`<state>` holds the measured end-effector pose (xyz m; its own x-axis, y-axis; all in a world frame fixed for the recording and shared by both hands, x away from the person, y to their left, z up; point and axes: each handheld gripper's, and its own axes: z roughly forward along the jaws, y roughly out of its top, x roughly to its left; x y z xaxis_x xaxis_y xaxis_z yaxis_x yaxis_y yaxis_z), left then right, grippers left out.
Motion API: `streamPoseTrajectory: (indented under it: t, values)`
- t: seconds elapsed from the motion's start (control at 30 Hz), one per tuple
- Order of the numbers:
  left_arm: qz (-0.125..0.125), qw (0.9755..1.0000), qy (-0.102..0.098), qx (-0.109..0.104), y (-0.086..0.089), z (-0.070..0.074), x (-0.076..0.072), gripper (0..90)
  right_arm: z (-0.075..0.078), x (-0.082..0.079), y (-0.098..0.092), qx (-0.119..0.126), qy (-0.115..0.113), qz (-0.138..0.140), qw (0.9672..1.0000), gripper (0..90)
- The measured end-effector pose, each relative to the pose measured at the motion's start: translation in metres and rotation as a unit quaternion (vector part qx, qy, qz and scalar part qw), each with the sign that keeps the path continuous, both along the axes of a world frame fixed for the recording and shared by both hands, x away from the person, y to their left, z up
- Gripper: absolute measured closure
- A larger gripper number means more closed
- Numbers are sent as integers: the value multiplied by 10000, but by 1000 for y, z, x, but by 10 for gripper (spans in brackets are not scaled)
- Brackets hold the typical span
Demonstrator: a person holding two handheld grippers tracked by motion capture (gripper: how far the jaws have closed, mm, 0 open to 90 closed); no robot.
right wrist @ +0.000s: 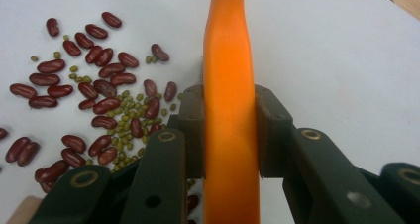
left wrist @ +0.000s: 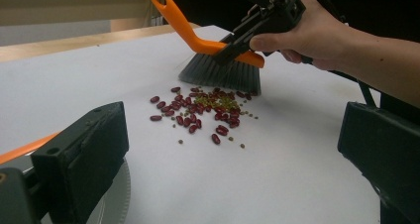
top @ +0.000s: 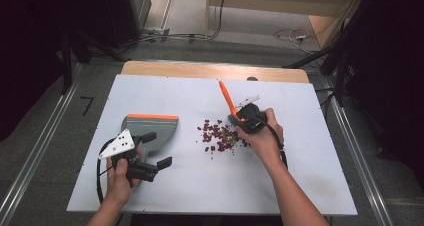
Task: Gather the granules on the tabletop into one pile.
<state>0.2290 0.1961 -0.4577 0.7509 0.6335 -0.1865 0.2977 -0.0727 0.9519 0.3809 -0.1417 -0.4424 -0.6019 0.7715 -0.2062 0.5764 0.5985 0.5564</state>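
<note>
A pile of red beans and small green beans (top: 220, 136) lies mid-table, also seen as the beans (left wrist: 203, 110) in the left gripper view and the beans (right wrist: 99, 100) in the right gripper view. My right gripper (top: 245, 117) is shut on the orange handle of a hand brush (right wrist: 230, 60). The brush's grey bristles (left wrist: 218, 73) rest on the sheet at the pile's far edge. A grey dustpan (top: 150, 126) with an orange lip lies to the pile's left. My left gripper (top: 159, 149) stands open at the dustpan's near side, nothing between its pads (left wrist: 79, 154).
A white sheet (top: 300, 176) covers the wooden table (top: 200, 68), with bare room at the front and right. The dustpan's lip (left wrist: 25, 147) shows beside my left jaw. Cables lie on the floor beyond the table.
</note>
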Motion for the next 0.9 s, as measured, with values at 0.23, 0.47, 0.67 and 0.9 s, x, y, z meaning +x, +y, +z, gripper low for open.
streamPoseTrajectory:
  t: [0.23, 0.47, 0.67, 0.9]
  values:
    - [-25, 10000, 12, 8, -1, -1, 1, 0, 1, -2, 2, 58, 43, 136, 9999, 691]
    - [16, 10000, 17, -12, 2, -1, 1, 0, 4, -4, 1, 240, 149, 226, 9993, 690]
    - [40, 10000, 14, -35, 4, -1, 1, 0, 19, -1, -11, 435, -12, 245, 9988, 689]
    - [56, 10000, 11, -77, 5, -1, 1, 0, 35, 10, -18, 500, -131, 241, 9984, 689]
